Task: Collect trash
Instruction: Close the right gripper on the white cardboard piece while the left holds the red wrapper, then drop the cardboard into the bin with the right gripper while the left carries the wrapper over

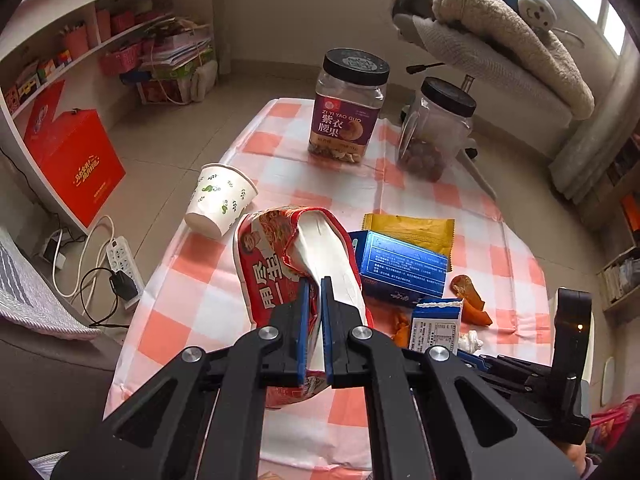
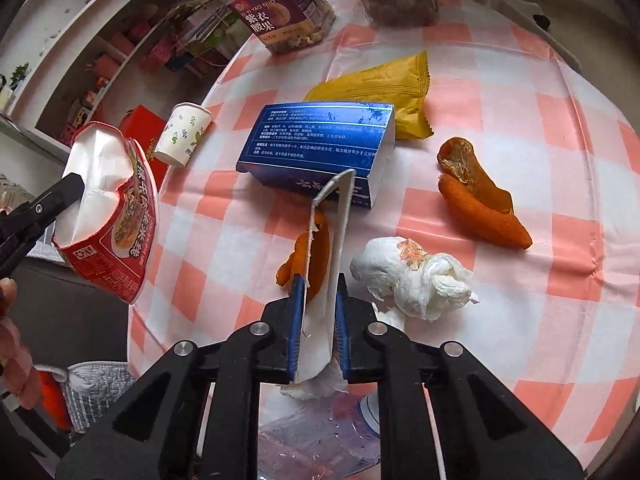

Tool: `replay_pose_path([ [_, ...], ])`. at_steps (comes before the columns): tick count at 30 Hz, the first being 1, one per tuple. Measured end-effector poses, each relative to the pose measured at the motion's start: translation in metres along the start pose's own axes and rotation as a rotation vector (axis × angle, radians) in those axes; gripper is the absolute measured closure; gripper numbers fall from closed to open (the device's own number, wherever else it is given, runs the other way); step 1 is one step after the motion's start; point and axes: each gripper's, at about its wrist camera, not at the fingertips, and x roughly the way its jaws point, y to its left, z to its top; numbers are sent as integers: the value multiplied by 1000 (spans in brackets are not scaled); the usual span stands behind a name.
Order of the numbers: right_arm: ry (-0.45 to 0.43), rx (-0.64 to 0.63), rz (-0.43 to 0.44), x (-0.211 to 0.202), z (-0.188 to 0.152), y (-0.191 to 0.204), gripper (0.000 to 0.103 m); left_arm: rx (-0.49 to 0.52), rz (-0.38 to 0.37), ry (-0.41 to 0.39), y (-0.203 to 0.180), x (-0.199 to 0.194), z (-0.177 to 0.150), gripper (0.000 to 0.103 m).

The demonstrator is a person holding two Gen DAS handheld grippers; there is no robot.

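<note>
Fingers (image 2: 296, 320) hide the clamped milk carton's (image 2: 324, 280) sides.

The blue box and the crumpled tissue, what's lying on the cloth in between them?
In the right wrist view, only bare checkered tablecloth lies between the blue box and the crumpled tissue; the orange peels sit off to either side.

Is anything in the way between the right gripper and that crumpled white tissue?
Nothing on the table blocks the crumpled white tissue, but the right gripper is already shut on a small white carton.
</note>
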Motion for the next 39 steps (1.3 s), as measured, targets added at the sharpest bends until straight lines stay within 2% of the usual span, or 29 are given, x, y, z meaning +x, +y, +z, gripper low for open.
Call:
replay_pose_path([
  [7,-155,-98,-38,-47,0,17,92,-21,-25,-36,-3,-10,2,97],
  [15,-292,-145,-129,-87,0,9,92,-38,-67,-63,-16,-18,5,97],
  [23,-375,-120,-181,-126,-3,-17,92,-22,-103,-71,-40,-20,5,97],
  [39,-485,27,-319,-199,-22,-106,92,42,-169,-47,-105,-10,0,97],
])
